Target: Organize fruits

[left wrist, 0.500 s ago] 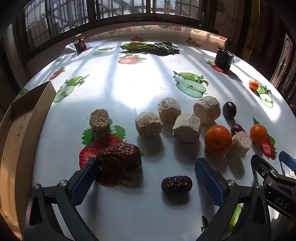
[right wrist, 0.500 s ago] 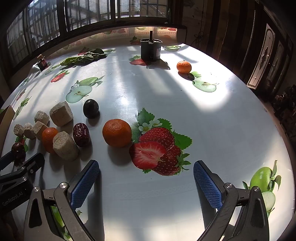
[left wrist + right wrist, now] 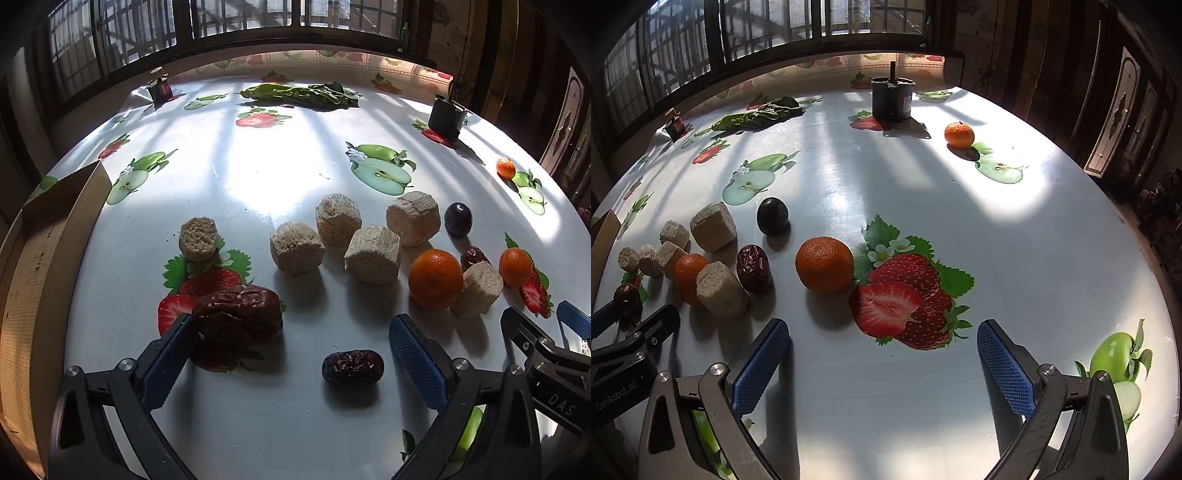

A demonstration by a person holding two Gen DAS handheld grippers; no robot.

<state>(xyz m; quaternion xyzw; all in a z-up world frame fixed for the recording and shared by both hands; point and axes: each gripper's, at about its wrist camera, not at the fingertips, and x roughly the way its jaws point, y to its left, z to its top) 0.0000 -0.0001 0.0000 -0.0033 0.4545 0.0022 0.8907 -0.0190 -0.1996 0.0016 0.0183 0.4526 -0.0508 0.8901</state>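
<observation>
**Both grippers spread over the fruit table**

Left gripper: fingers wide apart, nothing pinched. Large red date sits against the tip of its left finger; contact likely, but cannot tell for certain. Small dark date lies between the fingers, nearer the right one, apart from both. Ahead of the fingers, a loose row of tan fibrous chunks, with one more chunk off ahead-left on a printed strawberry. Ahead-right: big tangerine touching a tan chunk; behind those a third red date, a dark plum, and a smaller tangerine. Cardboard box stands along the far left edge. Far ahead, leafy greens and a dark can.

Right gripper: fingers equally spread, holding nothing, over the bare tablecloth. Just ahead, between the finger lines, only a printed strawberry. Tangerine sits ahead-left, just beside that print. Further left: red date, plum, tan chunks. A lone tangerine lies well ahead, near the dark can. The left gripper's frame shows at the lower-left edge of this view.
</observation>
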